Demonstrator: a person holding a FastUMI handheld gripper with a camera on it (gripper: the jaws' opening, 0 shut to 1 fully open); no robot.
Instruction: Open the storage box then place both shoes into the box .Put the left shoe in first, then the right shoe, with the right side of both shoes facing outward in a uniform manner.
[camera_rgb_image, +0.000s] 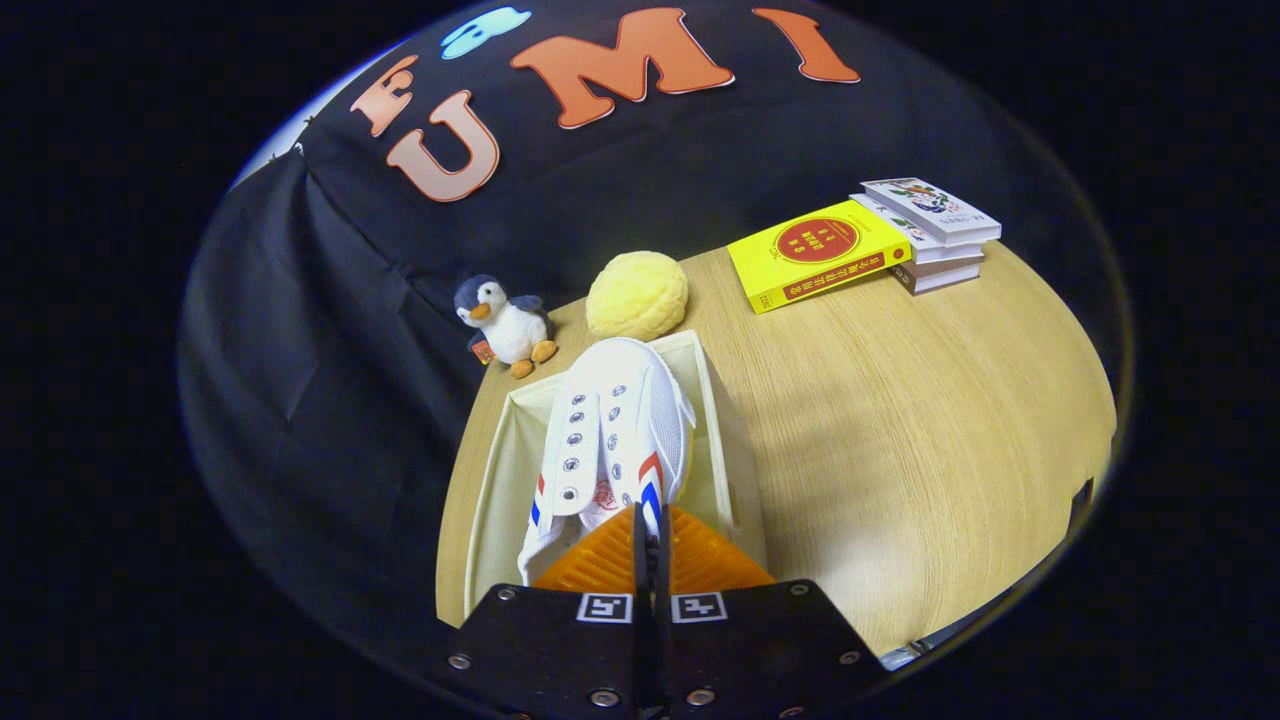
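tongs (650, 535) clamped on white sneaker (610, 440) heel (nearly closed) | sneaker held above open storage box (500, 470) | positioned for lowering inside

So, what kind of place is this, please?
Probably a staged recording booth, not a real home: a black cloth wall behind a wooden table with props, a penguin toy and stacked books. The gripper grips a white shoe.

Desk (900, 420) pale wood grain, matt. Shoe (615, 430) white canvas, metal eyelets. Storage box (500, 470) cream cloth. Hand-held gripper (650, 545) pads ribbed orange. Penguin (505, 325) plush.
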